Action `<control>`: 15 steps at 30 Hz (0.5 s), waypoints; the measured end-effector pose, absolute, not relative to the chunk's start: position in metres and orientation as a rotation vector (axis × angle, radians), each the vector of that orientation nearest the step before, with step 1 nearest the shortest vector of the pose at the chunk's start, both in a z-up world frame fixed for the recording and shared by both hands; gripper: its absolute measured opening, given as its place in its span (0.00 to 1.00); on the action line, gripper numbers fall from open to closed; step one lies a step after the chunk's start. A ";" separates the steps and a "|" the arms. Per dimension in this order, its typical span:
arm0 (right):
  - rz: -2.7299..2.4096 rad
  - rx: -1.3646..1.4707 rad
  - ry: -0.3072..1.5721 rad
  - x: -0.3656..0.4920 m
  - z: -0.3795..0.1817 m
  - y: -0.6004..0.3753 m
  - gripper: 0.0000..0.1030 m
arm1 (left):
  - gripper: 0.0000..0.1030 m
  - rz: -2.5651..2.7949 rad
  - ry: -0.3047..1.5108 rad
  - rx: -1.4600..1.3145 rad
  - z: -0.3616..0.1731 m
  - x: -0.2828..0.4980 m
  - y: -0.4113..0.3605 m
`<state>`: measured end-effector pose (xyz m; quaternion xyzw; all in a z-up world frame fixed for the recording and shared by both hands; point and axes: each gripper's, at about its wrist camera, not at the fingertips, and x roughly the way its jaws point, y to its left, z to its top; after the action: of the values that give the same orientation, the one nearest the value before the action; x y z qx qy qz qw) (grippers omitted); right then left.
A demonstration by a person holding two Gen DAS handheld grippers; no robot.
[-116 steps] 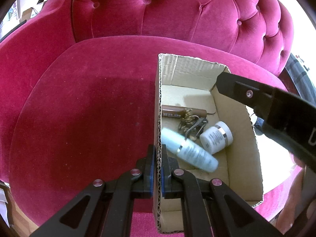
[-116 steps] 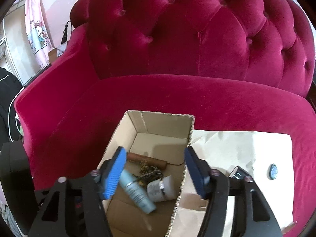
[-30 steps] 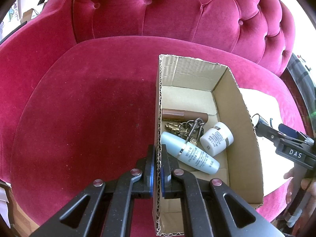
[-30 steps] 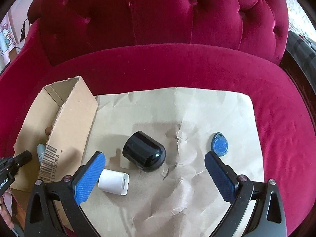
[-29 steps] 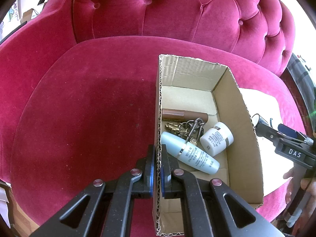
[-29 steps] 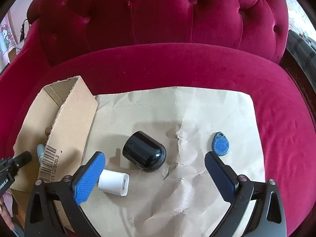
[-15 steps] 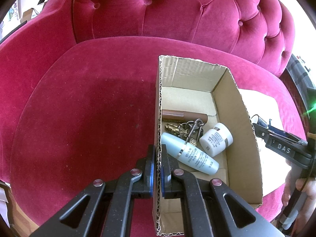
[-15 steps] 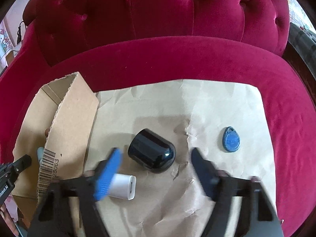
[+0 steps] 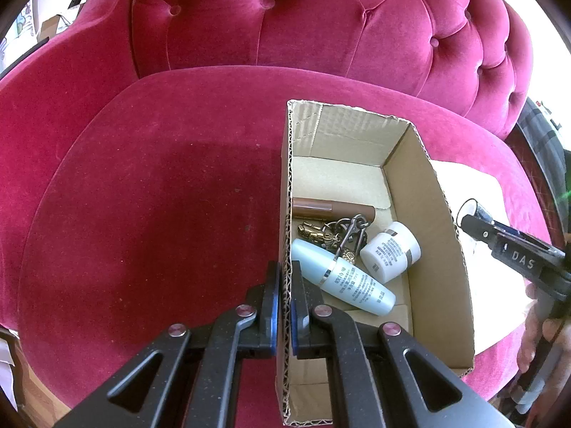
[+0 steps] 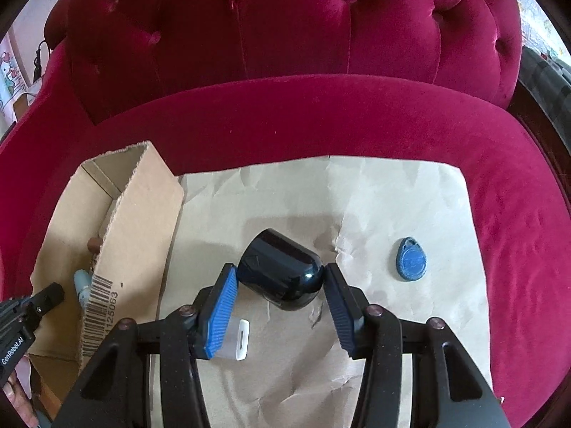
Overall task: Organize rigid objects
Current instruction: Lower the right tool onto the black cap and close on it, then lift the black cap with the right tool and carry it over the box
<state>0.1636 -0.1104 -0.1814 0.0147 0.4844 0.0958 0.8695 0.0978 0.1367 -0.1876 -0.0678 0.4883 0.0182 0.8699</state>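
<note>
My left gripper (image 9: 283, 296) is shut on the left wall of an open cardboard box (image 9: 446, 249). The box holds a light blue bottle (image 9: 342, 280), a small white jar (image 9: 390, 251), a brown tube (image 9: 332, 209) and a brass key chain (image 9: 332, 233). My right gripper (image 10: 280, 305) has closed around a glossy black rounded jar (image 10: 280, 273) lying on brown paper (image 10: 357, 214); its blue pads (image 10: 221, 312) touch both sides of the jar. A white adapter (image 10: 237, 339) lies behind the left pad. A blue key fob (image 10: 412, 258) lies to the right.
Everything rests on a red velvet tufted sofa seat (image 9: 160, 196). The box (image 10: 139, 221) stands left of the paper in the right wrist view. The right gripper's body (image 9: 514, 253) shows at the right edge of the left wrist view.
My right gripper left the box, moved right and down over the paper, and its jaws narrowed from wide open onto the black jar. The left gripper kept its hold on the box wall.
</note>
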 end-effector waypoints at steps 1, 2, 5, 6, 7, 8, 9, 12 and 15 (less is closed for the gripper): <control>0.201 0.033 1.010 0.163 -0.180 -0.111 0.51 | 0.04 0.038 1.021 -0.141 -0.188 0.098 0.137; 0.200 0.035 1.007 0.163 -0.179 -0.111 0.51 | 0.04 0.038 1.021 -0.141 -0.188 0.098 0.137; 0.198 0.036 1.001 0.163 -0.173 -0.113 0.51 | 0.04 0.038 1.021 -0.141 -0.188 0.098 0.137; 0.197 0.037 0.996 0.163 -0.171 -0.113 0.51 | 0.04 0.038 1.021 -0.141 -0.188 0.098 0.137; 0.197 0.037 0.993 0.162 -0.169 -0.113 0.51 | 0.04 0.038 1.021 -0.143 -0.188 0.098 0.137; 0.196 0.035 0.987 0.162 -0.166 -0.113 0.51 | 0.04 0.038 1.021 -0.142 -0.187 0.098 0.136; 0.195 0.033 0.981 0.159 -0.163 -0.113 0.51 | 0.04 0.038 1.021 -0.142 -0.187 0.098 0.137; 0.204 0.034 0.958 0.162 -0.149 -0.115 0.51 | 0.04 0.037 1.021 -0.144 -0.187 0.098 0.137; 0.218 0.036 0.931 0.160 -0.136 -0.112 0.51 | 0.04 0.037 1.021 -0.142 -0.186 0.097 0.136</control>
<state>0.1602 -0.1116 -0.1364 0.0172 0.4479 0.1050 0.8877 0.0972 0.1364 -0.1861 -0.0678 0.4881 0.0178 0.8700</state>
